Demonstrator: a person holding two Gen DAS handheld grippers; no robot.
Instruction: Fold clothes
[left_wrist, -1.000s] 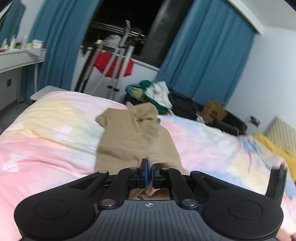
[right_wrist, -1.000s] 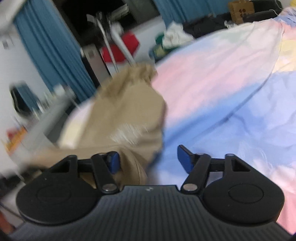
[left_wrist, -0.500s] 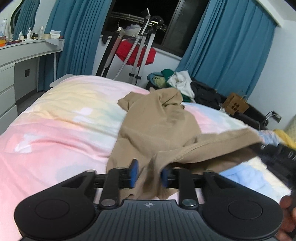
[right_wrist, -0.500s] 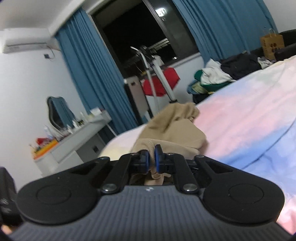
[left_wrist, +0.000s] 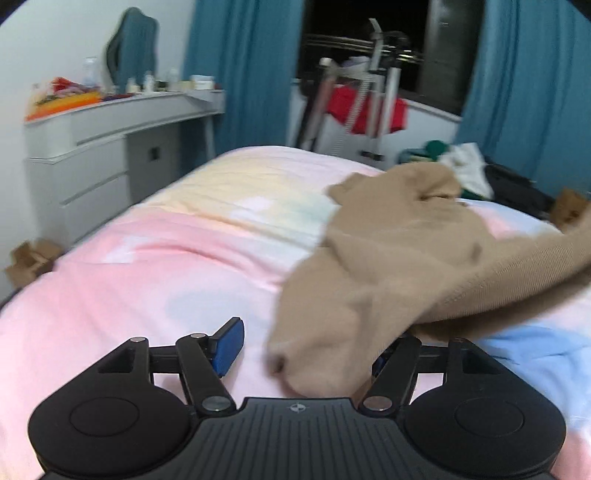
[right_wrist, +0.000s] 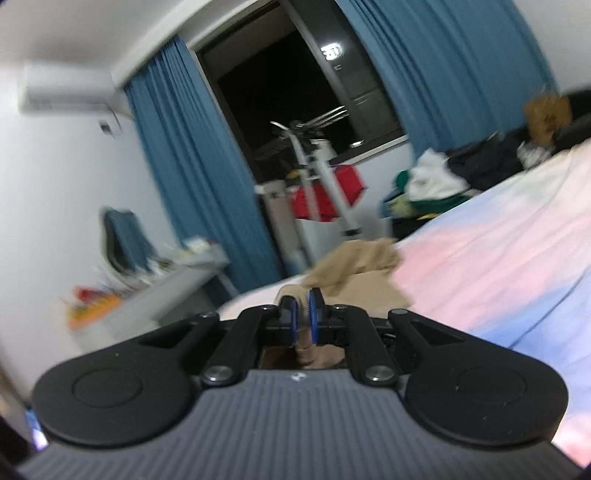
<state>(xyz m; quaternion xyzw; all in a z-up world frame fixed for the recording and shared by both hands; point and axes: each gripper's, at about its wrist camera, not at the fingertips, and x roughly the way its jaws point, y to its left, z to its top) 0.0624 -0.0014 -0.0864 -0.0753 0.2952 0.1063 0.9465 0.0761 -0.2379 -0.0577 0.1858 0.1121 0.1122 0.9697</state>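
the right gripper (right_wrist: 300, 308) has its fingers pinched on a hem of the tan shirt (left_wrist: 399, 258), lifting that edge, probably to carry it over as a fold, while the left gripper (left_wrist: 306, 349) has just been opening, its fingers spread with a loose fold between them unpressed. the shirt lies at about 1 o'clock on the pastel bed (left_wrist: 166, 266); a white dresser (left_wrist: 96, 162) stands at 10 o'clock, and blue curtains (left_wrist: 243, 66) and a drying rack (left_wrist: 369, 92) at 12.

A home bedroom: a pastel pink-and-blue quilted bed (left_wrist: 177, 266), beside it a grey drawered dressing table (left_wrist: 110, 147) and teal window curtains (left_wrist: 243, 66).
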